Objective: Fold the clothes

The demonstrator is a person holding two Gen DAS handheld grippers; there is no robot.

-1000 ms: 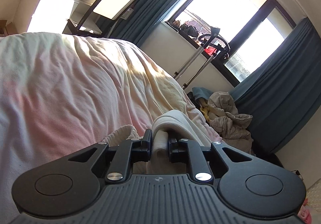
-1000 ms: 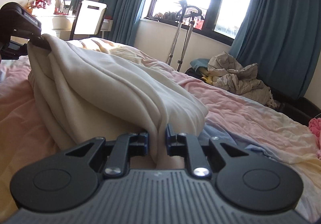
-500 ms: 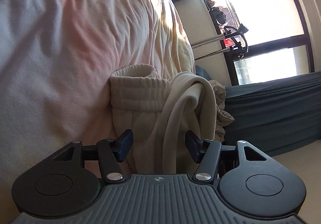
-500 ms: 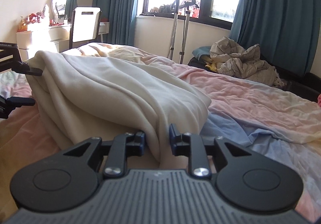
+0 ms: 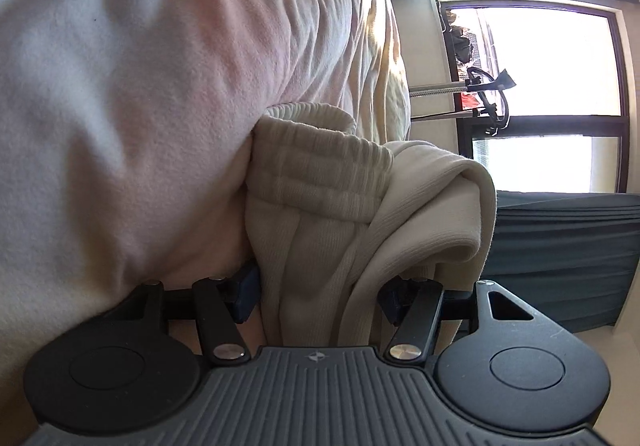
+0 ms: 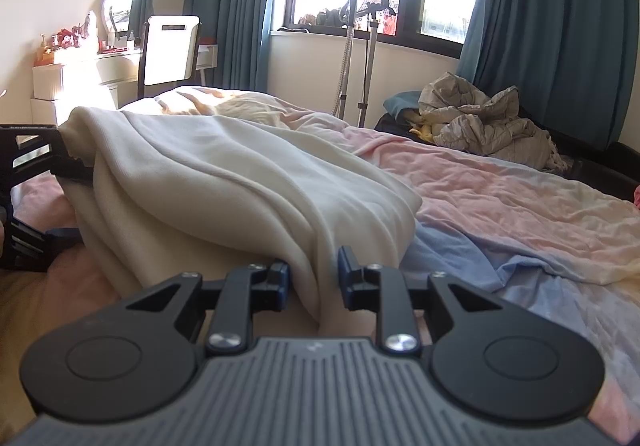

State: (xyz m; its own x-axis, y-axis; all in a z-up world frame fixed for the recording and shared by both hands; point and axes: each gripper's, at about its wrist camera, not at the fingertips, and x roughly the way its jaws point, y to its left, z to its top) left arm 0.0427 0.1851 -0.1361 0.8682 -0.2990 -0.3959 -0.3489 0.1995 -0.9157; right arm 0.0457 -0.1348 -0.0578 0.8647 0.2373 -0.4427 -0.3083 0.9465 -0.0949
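I am seeing the cream garment [image 6: 240,186] lying folded in a heap on the bed [image 6: 500,198], near the pink cover's left side. Left gripper [image 5: 320,288]: jaws opening, the ribbed waistband end between them, pads not pressing. Right gripper [image 6: 314,274]: jaws slightly apart, a fabric fold between them, released.

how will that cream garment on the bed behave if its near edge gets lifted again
Probably floppy: the cream garment drapes in soft folds over the bed cover. It looks thick and ribbed at the waistband, so it may be fairly weighty. The layers would likely slide apart if lifted by one edge.
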